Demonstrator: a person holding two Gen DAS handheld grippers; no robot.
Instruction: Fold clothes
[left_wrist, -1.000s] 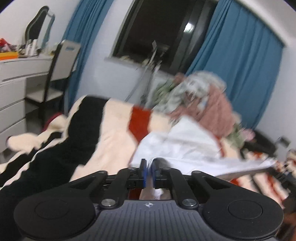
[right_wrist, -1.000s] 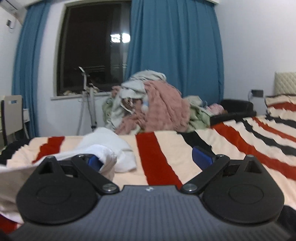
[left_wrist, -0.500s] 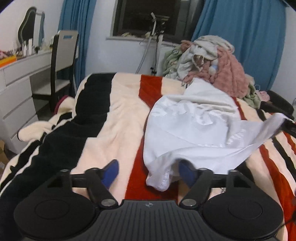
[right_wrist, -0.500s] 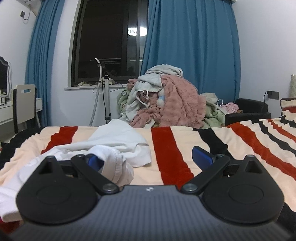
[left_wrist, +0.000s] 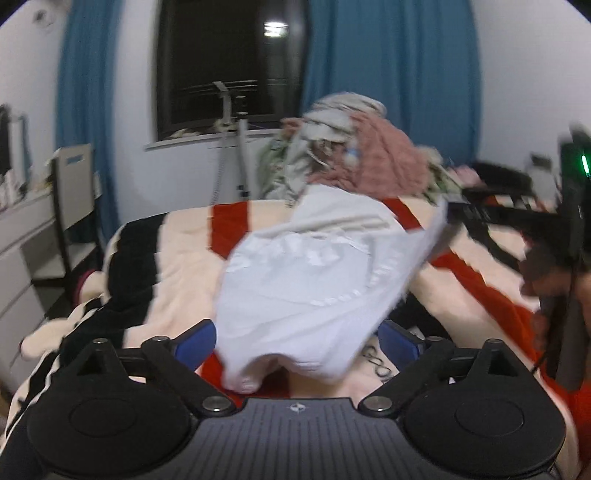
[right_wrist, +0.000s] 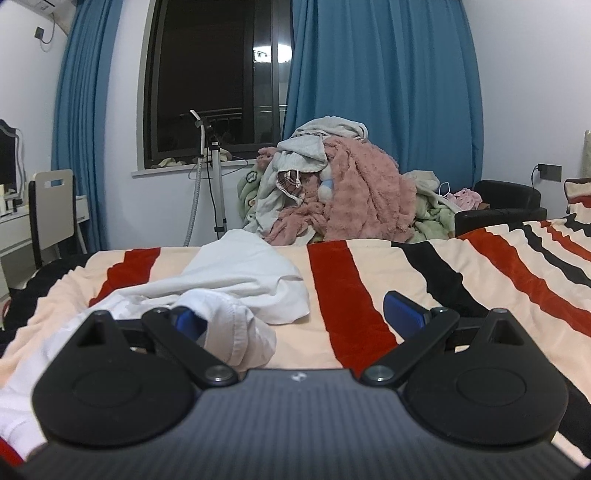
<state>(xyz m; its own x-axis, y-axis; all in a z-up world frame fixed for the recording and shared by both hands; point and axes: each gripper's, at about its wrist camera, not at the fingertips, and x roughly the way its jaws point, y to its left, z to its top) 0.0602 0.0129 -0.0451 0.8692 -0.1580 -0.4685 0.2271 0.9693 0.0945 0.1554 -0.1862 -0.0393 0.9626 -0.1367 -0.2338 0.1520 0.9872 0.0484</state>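
Currently the white garment (left_wrist: 310, 280) lies crumpled on the striped bed (right_wrist: 369, 266), partly bunched rather than flat. The left gripper (left_wrist: 295, 341) has its jaws opening, nearly at full spread; a hem of the garment sags between the blue pads without being pressed by them, so nothing is held on that side. The right gripper (right_wrist: 295, 317) also stands wide open. A rolled edge of the garment lies against its left pad (right_wrist: 188, 321), and the other pad is well apart from the cloth, so no grip exists there either.

Risks from this state:
- Loss of shape. With both grippers released, the raised edge at the right of the left wrist view is likely to collapse, and any fold line already formed may slump.
- Multi-layer pinch. The hem is bunched in several layers. Closing on it blindly may catch more than one layer and pull the garment into a twist.
- Bedding pickup. The bed cover is soft and plush. A low approach may clamp it together with the garment.
- Snagging. Cloth draped over a pad can drag along when the gripper moves away.

Containers: no basket, box or bin is visible in either view. The heap of clothes (right_wrist: 332, 188) beyond the bed sits loose, apparently on furniture that is hidden beneath it.
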